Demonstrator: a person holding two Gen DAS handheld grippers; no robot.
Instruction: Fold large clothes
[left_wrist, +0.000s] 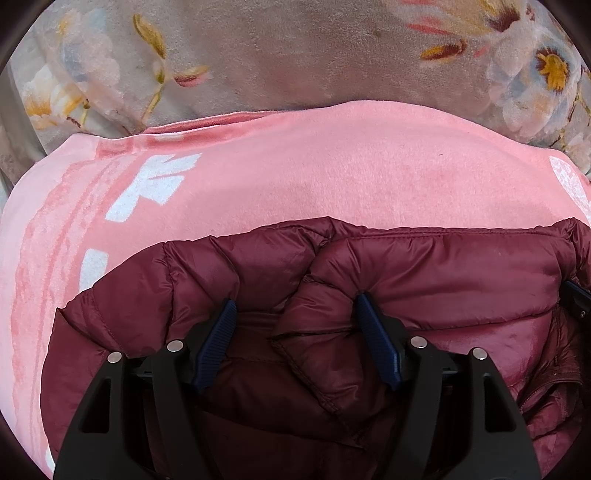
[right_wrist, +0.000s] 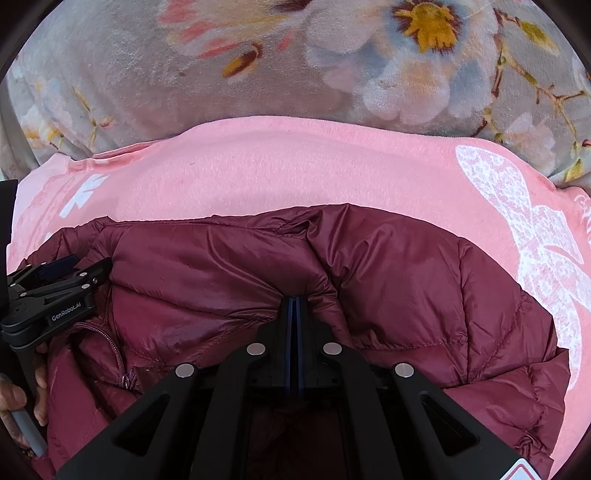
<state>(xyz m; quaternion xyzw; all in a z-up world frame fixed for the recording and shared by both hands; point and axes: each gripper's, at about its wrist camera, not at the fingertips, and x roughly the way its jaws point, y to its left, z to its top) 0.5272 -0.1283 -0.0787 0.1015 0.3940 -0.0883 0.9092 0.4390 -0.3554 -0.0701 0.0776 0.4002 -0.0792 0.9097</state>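
Bedding fills the far half of both views: a floral blanket (left_wrist: 295, 55), then a pink throw (left_wrist: 295, 166) spread over it, and on the throw, nearest me, the maroon jacket (left_wrist: 461, 277). I read the jacket's long axis as running left to right across both cameras, its far hem lying straight along the throw.

My right gripper (right_wrist: 295, 299) has its jaws pressed together with a ridge of jacket bunched up at their tips; I judge it pinched there, though the fabric actually between the pads is hidden. My left gripper (left_wrist: 295, 306) stands wide apart, a puffy fold of jacket humped between its fingers but gripped by neither. So the right holds the cloth and the left is the free one, sitting directly over its fold; closing would take it.

The jacket's near edge is cut off under both rigs. A zip (right_wrist: 114, 350) shows at the left, near my left gripper; where sleeves and collar lie I can't tell.
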